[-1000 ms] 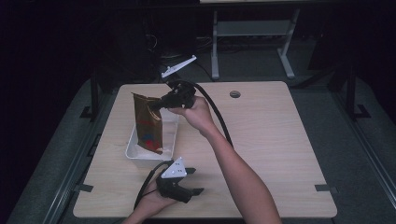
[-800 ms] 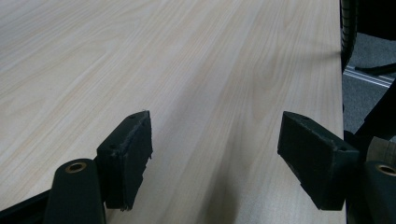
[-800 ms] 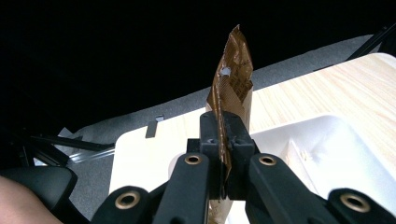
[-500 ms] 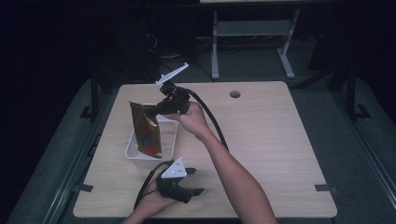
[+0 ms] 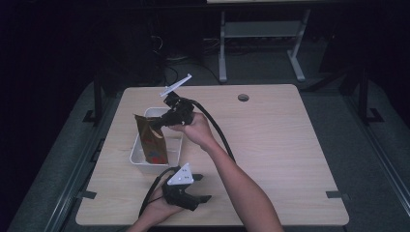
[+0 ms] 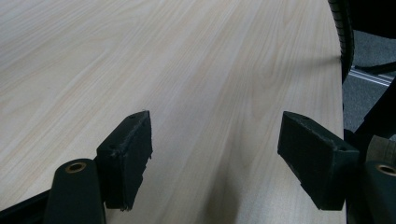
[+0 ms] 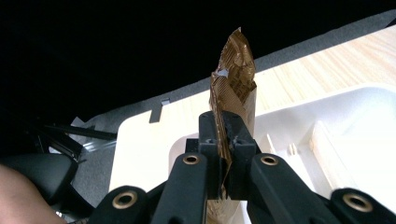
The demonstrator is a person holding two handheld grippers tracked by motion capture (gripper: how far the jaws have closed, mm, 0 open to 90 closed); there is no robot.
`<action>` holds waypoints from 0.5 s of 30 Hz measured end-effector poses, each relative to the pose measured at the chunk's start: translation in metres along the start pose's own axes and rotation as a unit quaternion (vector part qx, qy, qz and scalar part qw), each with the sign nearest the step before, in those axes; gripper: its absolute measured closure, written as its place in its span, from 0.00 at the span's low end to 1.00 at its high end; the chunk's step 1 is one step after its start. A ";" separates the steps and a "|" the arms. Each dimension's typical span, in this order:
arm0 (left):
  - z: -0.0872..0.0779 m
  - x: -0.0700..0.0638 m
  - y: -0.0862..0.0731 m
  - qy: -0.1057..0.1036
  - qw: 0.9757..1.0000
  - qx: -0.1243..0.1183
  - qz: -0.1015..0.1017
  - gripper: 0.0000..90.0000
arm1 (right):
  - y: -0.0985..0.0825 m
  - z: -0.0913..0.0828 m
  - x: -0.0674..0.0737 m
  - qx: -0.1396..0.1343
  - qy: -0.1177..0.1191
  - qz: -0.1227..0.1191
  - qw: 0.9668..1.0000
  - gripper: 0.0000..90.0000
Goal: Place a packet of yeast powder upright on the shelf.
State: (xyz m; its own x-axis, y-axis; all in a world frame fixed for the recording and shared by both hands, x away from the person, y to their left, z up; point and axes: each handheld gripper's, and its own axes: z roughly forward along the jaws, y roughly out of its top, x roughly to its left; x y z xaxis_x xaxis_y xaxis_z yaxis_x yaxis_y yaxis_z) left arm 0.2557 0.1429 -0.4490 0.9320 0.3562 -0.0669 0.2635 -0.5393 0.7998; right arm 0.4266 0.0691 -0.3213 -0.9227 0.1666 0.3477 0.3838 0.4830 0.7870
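1. Standing at the near edge of one pale wooden desk, a person works with two tools, one hand-held gripper in each hand.
2. One brown paper bag stands upright in one white tray, which sits on the left half of the desk.
3. Up at the bag's top edge, the right hand-held gripper has its two black jaws pressed together on the crumpled paper, pinching it.
4. In the right gripper view, the same bag rises between the two closed pads of the right hand-held gripper, its torn top poking above them, with the tray spread out behind and below.
5. One right hand wraps the tool's body, the forearm reaching in from the bottom of the high view; one black cable trails back from it along the arm.
6. Near the front edge, the left hand-held gripper rests low on the desk, well apart from the tray, with one grey three-cornered plate on top.
7. In the left gripper view, the left hand-held gripper has its two pads spread wide with nothing but bare wood grain between them.
8. One small round hole sits in the desk's far side.
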 end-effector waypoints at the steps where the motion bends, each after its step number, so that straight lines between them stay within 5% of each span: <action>1: 0.000 0.000 0.000 0.000 1.000 0.000 0.000 0.28 | -0.001 0.002 0.000 0.002 0.000 -0.001 1.000 0.97; 15: 0.000 0.000 0.000 -0.001 1.000 -0.001 -0.001 0.28 | -0.011 0.012 -0.005 0.001 0.016 0.010 1.000 0.95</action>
State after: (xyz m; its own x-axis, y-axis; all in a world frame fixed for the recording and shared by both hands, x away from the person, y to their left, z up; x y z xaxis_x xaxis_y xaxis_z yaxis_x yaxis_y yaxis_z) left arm 0.2557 0.1430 -0.4488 0.9318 0.3561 -0.0695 0.2651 -0.5374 0.8006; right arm 0.4263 0.0739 -0.3376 -0.9132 0.1487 0.3794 0.4020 0.4814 0.7789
